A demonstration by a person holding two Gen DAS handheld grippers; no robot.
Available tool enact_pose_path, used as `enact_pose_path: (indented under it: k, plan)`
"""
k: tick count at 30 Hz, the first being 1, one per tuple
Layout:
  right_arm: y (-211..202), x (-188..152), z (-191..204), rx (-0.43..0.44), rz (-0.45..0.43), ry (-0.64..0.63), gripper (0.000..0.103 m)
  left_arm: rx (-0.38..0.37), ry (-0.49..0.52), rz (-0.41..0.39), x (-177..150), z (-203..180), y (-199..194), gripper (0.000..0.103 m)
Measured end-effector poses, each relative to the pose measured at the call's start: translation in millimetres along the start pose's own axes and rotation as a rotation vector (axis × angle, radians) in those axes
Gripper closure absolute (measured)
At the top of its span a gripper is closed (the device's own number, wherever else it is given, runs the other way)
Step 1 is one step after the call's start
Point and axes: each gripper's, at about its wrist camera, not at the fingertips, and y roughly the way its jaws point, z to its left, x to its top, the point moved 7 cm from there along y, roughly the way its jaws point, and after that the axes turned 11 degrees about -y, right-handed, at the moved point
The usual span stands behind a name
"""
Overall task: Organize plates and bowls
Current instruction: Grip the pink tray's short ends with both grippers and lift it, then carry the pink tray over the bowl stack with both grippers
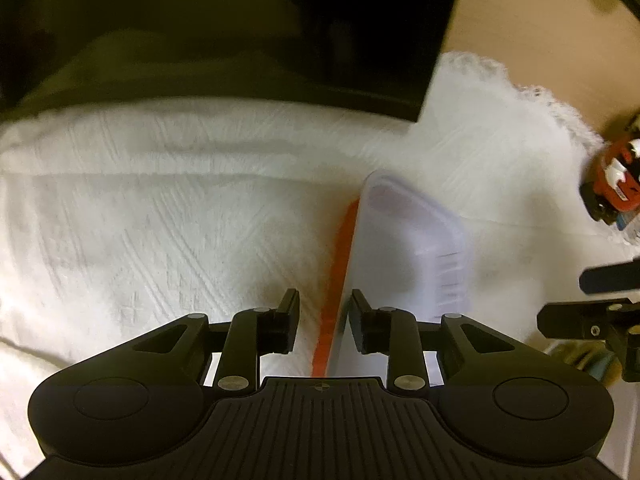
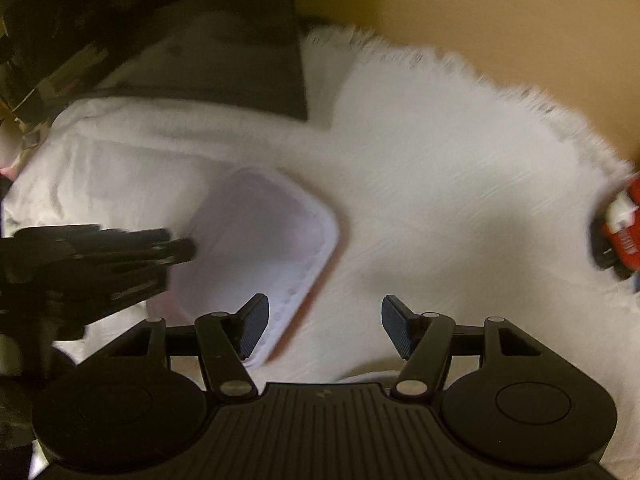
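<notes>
- Both views are blurred; the red-and-white object [image 2: 620, 228] at the right edge of the white cloth [image 1: 160, 208] is cut off and too smeared to name.
- Left gripper [image 1: 324, 320] straddles the near rim of the pale lilac rectangular plate [image 1: 404, 256]; whether its fingers actually pinch the rim, I cannot tell.
- Only the left wrist view shows an orange edge [image 1: 336, 288] under that rim, seen edge-on.
- The right wrist view shows the plate [image 2: 256, 248] from above, lying on the cloth.
- Right gripper [image 2: 324, 328] hangs with fingers wide apart, holding nothing, just beside the plate.
- A dark slab [image 2: 224, 60] overlaps the cloth's far side.
</notes>
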Motion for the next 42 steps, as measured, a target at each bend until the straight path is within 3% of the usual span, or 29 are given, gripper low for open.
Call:
enact_pose_path:
  k: [6, 7, 12, 16, 20, 23, 25, 30, 33, 38, 42]
  plan:
    - [37, 9, 0, 0.018, 0.114, 0.097, 0.042, -0.048, -0.15, 0.032, 0, 35, 15, 0.082]
    - [44, 9, 2, 0.032, 0.135, 0.119, 0.049, -0.066, -0.174, 0.036, 0, 39, 14, 0.083]
    - [81, 4, 12, 0.149, 0.238, 0.271, 0.06, -0.116, -0.266, 0.041, -3, 58, 9, 0.087]
    - [76, 5, 14, 0.142, 0.192, 0.285, 0.06, -0.141, -0.335, 0.047, -8, 71, 7, 0.088]
    - [38, 16, 9, -0.001, 0.019, 0.201, 0.06, -0.129, -0.345, 0.031, -12, 70, 3, 0.088]
    - [19, 23, 26, 0.026, -0.059, 0.115, 0.06, -0.122, -0.342, 0.017, -13, 69, 3, 0.087]
    - [26, 24, 43, 0.081, -0.031, 0.077, 0.06, -0.123, -0.347, 0.015, -13, 67, 5, 0.087]
    - [73, 18, 72, 0.104, 0.119, 0.048, 0.06, -0.171, -0.412, 0.055, -13, 71, 8, 0.088]
    - [86, 9, 80, 0.128, 0.188, 0.063, 0.073, -0.171, -0.41, 0.042, -20, 70, -12, 0.087]
    - [39, -8, 86, 0.214, 0.137, 0.033, 0.076, -0.188, -0.387, -0.023, -31, 49, -77, 0.086]
    - [-21, -20, 81, 0.298, 0.054, 0.015, 0.077, -0.157, -0.295, -0.074, -33, 11, -128, 0.086]
